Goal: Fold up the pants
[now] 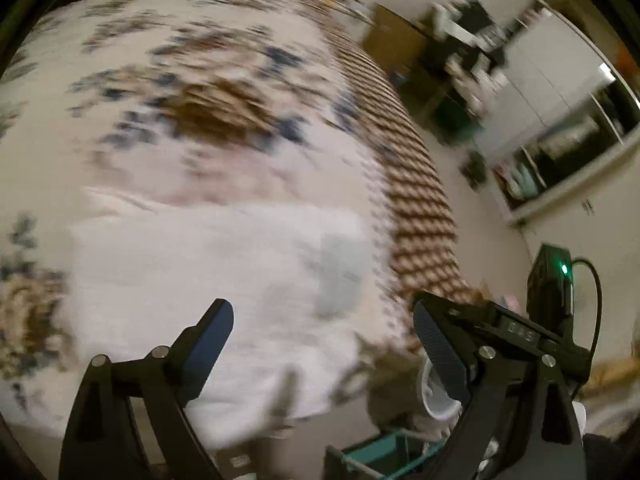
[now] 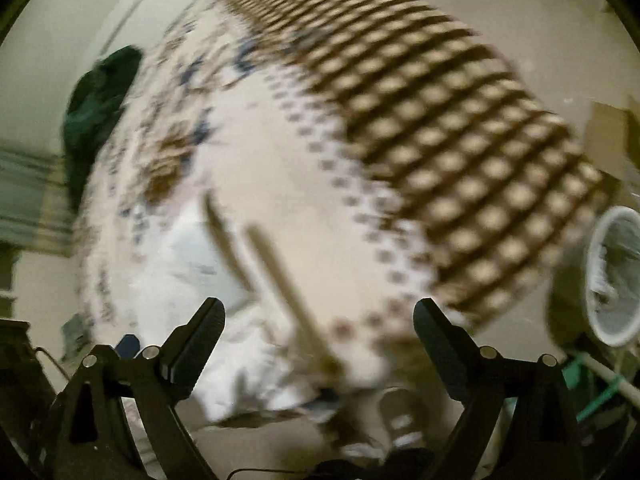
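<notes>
While both views are smeared with blur, the main things can be made out: the white pants [image 1: 224,280] lie flat near the close edge of a bed [image 1: 168,92] with a flowered cover, and neither gripper holds them. The left gripper [image 1: 324,336] has its tongs wide apart with nothing between them, hanging over the cloth; the right gripper [image 2: 320,332] also stands wide apart and empty, above the pants [image 2: 224,312] where a pale drawstring or strap [image 2: 280,276] runs across the fabric.

The step in hand looks like a fresh reach for the cloth. To do it well, each gripper would best come down on an outer edge or corner of the pants, pinch only the layers meant to move, and lift both sides together so the fold lands straight.

The pants sit just beside the bed's near edge, so a pull toward the person could drag them off. Farther up the bed there is free cover to fold onto. A brown checked blanket [image 2: 460,140] borders one side, and a dark green heap [image 2: 100,100] lies well apart at the far end.
</notes>
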